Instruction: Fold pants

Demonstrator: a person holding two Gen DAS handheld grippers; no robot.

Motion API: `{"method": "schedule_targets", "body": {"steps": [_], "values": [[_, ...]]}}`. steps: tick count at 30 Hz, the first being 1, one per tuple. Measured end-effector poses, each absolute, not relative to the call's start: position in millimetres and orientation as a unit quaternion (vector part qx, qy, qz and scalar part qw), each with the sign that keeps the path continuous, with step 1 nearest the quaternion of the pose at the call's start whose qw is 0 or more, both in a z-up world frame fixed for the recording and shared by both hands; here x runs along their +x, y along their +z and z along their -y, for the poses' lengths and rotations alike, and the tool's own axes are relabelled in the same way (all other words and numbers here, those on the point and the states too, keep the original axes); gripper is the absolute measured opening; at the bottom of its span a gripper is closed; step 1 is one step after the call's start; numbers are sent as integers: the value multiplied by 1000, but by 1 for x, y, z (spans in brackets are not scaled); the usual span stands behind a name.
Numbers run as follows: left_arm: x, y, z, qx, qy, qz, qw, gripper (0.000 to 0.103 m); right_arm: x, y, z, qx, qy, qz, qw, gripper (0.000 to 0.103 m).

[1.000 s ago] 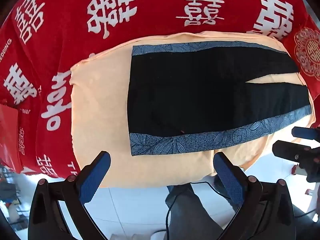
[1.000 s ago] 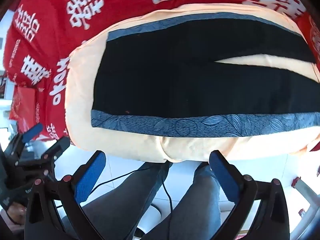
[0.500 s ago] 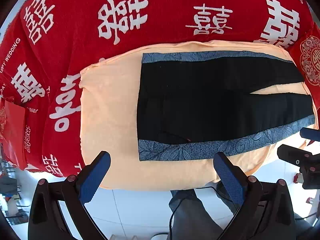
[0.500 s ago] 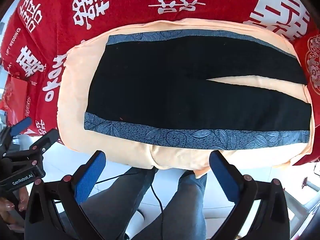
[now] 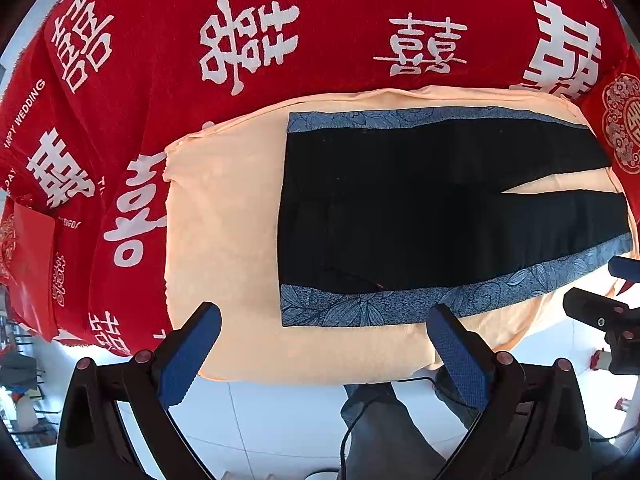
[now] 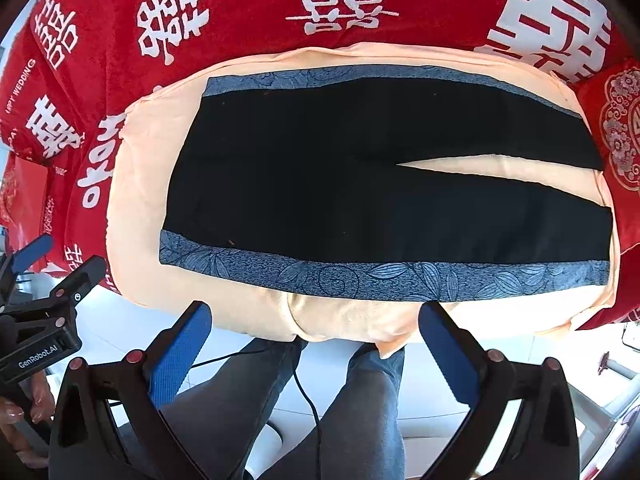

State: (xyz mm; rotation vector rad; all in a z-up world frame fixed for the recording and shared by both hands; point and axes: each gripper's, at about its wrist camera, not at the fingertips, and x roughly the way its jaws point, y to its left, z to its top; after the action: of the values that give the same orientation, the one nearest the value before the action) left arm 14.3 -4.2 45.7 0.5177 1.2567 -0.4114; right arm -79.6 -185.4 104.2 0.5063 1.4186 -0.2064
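Black pants (image 5: 400,208) with blue patterned side stripes lie flat on a peach cloth (image 5: 224,216), waistband to the left, legs to the right. They show in the right wrist view too (image 6: 340,184). My left gripper (image 5: 324,354) is open and empty, held off the table's near edge below the waistband corner. My right gripper (image 6: 316,352) is open and empty, off the near edge below the near leg's stripe. Each gripper shows at the edge of the other's view: the right one (image 5: 600,312), the left one (image 6: 48,280).
A red cloth with white characters (image 5: 280,40) covers the table under the peach cloth (image 6: 136,200). A red envelope (image 5: 32,240) hangs at the left edge. The person's legs (image 6: 352,408) and a cable are below, over a white floor.
Both grippers have pulled back and risen a little from the table, so the pants look smaller and lie farther off. The pants have not moved. Both grippers stay open.
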Motion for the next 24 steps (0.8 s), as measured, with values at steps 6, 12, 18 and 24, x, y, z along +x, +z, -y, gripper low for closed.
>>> {"method": "schedule_targets", "body": {"steps": [6, 12, 18, 24], "values": [[15, 48, 4, 236, -186, -574, 762, 103, -82, 106, 189, 231, -98, -639, 727, 103], [14, 49, 5, 239, -184, -571, 763, 103, -84, 107, 189, 229, -100, -637, 730, 103], [13, 50, 6, 240, -183, -570, 764, 103, -84, 108, 191, 226, -101, -637, 730, 103], [11, 51, 6, 241, -178, -570, 765, 103, -85, 108, 193, 224, -98, -636, 732, 103]]}}
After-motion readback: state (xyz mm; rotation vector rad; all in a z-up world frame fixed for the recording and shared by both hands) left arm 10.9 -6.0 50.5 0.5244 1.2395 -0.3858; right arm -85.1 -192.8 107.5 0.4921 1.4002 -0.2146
